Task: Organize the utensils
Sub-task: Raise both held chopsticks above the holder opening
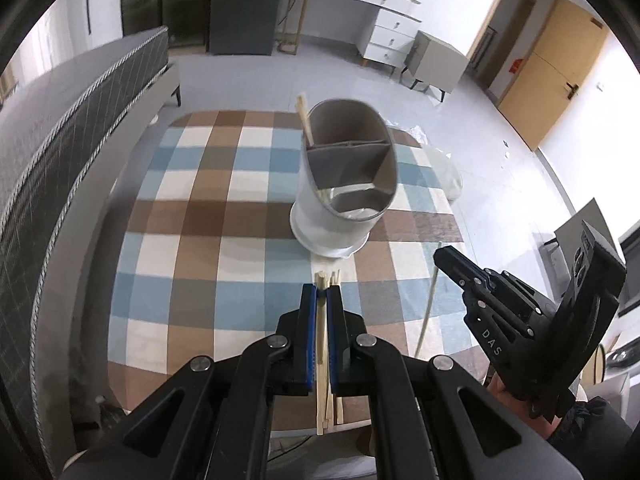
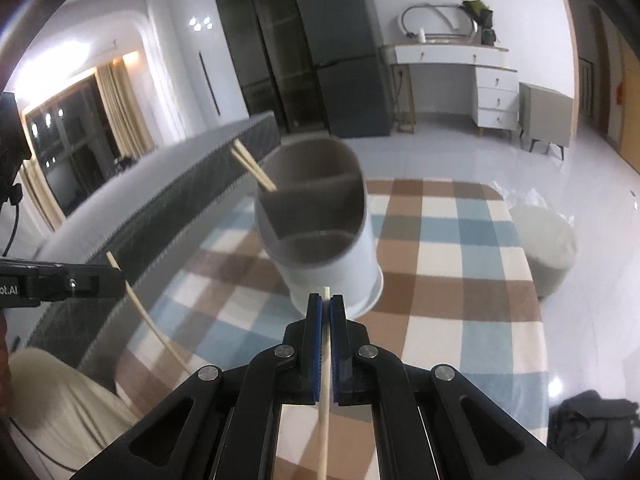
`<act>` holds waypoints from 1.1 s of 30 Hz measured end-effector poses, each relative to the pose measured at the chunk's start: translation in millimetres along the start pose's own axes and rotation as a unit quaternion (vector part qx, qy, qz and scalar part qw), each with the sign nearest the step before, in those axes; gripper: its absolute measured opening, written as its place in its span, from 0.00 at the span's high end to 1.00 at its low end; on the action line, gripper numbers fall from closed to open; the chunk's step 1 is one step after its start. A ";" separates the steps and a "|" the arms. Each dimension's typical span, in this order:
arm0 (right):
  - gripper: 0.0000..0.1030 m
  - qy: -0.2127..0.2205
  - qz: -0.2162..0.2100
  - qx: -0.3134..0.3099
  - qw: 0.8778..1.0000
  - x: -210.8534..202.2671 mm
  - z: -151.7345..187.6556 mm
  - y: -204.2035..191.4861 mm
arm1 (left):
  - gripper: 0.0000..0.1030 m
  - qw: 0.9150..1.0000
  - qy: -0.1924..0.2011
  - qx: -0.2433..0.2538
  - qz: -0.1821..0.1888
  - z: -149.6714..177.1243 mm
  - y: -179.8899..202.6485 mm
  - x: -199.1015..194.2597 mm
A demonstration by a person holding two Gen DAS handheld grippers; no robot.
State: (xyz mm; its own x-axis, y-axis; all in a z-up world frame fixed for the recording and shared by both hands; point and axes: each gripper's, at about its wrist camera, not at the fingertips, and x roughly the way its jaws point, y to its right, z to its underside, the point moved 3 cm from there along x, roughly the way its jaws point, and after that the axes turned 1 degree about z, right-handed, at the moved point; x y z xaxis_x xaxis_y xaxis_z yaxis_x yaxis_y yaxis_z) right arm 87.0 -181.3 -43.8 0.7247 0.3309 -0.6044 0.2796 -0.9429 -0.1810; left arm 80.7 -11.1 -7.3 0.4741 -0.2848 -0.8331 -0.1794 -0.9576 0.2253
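Note:
A grey-and-white utensil holder (image 1: 340, 216) (image 2: 340, 268) with divided compartments stands on the checked tablecloth (image 1: 192, 208). Two wooden chopsticks (image 1: 303, 114) (image 2: 250, 164) lean in its far left compartment. My left gripper (image 1: 321, 290) is shut on a chopstick (image 1: 319, 280); more chopsticks (image 1: 334, 408) show under its fingers near the table edge. In the right wrist view the left gripper (image 2: 120, 280) comes in from the left with its chopstick (image 2: 156, 328). My right gripper (image 2: 325, 300) is shut on one chopstick (image 2: 325, 400), just short of the holder. In the left wrist view the right gripper (image 1: 440, 256) is at the right, its chopstick (image 1: 426, 316) hanging below.
A grey quilted bed (image 1: 80, 128) runs along the table's left side. A pale round pouf (image 2: 544, 248) sits on the floor at the table's right. A person's hand (image 1: 502, 386) holds the right gripper. A dark fridge (image 2: 344, 60) and a white dresser (image 2: 496, 92) stand far back.

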 end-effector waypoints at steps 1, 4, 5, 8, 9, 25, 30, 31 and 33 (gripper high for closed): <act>0.98 0.006 0.002 0.000 1.000 -2.4 -2.6 -0.1 | 1.00 1.000 0.000 0.003 0.001 -1.7 2.5 -1.1; 0.98 0.030 -0.006 0.003 1.000 -12.0 -11.1 -2.3 | 1.00 1.000 0.002 0.015 -0.004 -6.5 8.4 -5.1; 0.98 0.037 -0.007 0.004 0.999 -14.1 -14.1 -2.2 | 1.00 1.000 0.004 0.020 -0.006 -8.4 10.7 -6.9; 0.98 0.056 -0.011 0.010 0.998 -22.5 -22.8 -1.7 | 1.00 1.000 0.005 0.028 -0.002 -13.7 16.5 -12.5; 0.98 0.061 -0.013 0.012 0.998 -23.3 -24.9 -0.3 | 1.00 1.000 0.007 0.028 0.001 -16.7 18.4 -15.4; 0.98 0.178 -0.049 -0.029 0.982 -55.8 -149.8 -8.2 | 1.00 0.996 0.079 0.010 0.050 -101.1 23.2 -56.2; 0.98 0.209 -0.058 -0.083 0.973 -49.9 -196.6 -27.4 | 1.00 0.991 0.111 -0.013 0.068 -131.1 11.3 -59.0; 0.98 0.211 -0.059 -0.090 0.972 -47.7 -200.0 -29.9 | 1.00 0.991 0.114 -0.019 0.071 -137.1 7.5 -56.6; 0.98 0.212 -0.063 -0.105 0.970 -38.3 -209.9 -37.2 | 1.00 0.990 0.120 -0.026 0.071 -145.5 0.8 -51.1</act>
State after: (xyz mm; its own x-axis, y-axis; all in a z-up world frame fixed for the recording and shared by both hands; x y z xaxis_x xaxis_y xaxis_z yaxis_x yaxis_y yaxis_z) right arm 181.0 -151.0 148.9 0.8575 0.4715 -0.2059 0.4731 -0.8799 -0.0445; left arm 181.8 -3.5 108.9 0.6391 -0.4133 -0.6487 -0.2178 -0.9061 0.3628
